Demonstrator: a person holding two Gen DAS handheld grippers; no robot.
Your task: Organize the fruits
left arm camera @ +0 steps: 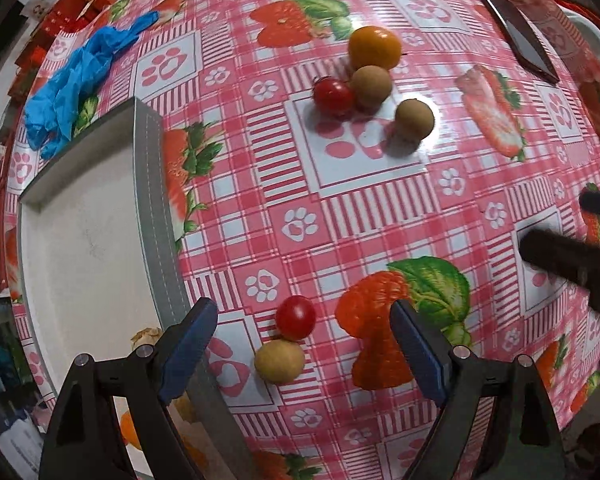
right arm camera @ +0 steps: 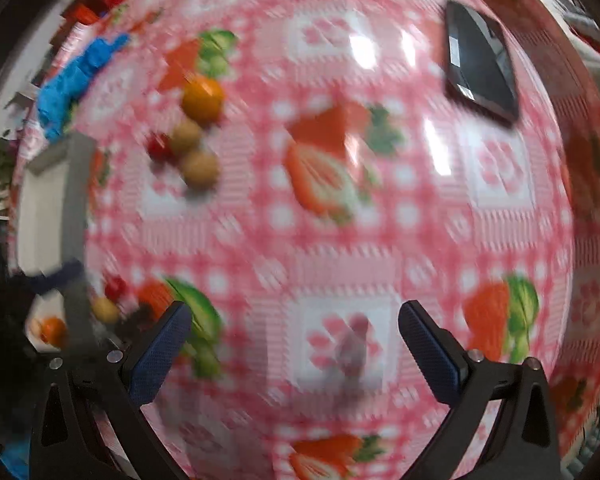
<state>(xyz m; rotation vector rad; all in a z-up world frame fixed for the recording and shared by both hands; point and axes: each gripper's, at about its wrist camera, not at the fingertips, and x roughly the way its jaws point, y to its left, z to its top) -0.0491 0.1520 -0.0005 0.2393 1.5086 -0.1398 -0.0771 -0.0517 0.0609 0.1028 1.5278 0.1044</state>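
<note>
I see a cherry tomato (left arm camera: 295, 317) and a tan longan (left arm camera: 279, 361) touching between my left gripper's (left arm camera: 304, 344) spread jaws, their pair running from 12 to 6 o'clock. The tray (left arm camera: 156, 184) sits at 9 o'clock. My right gripper (right arm camera: 295, 344) hangs released over bare tablecloth (right arm camera: 340, 216).

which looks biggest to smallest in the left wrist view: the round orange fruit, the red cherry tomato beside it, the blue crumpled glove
1. blue crumpled glove
2. round orange fruit
3. red cherry tomato
All three lie at a similar distance, so the order seems reliable.
</note>
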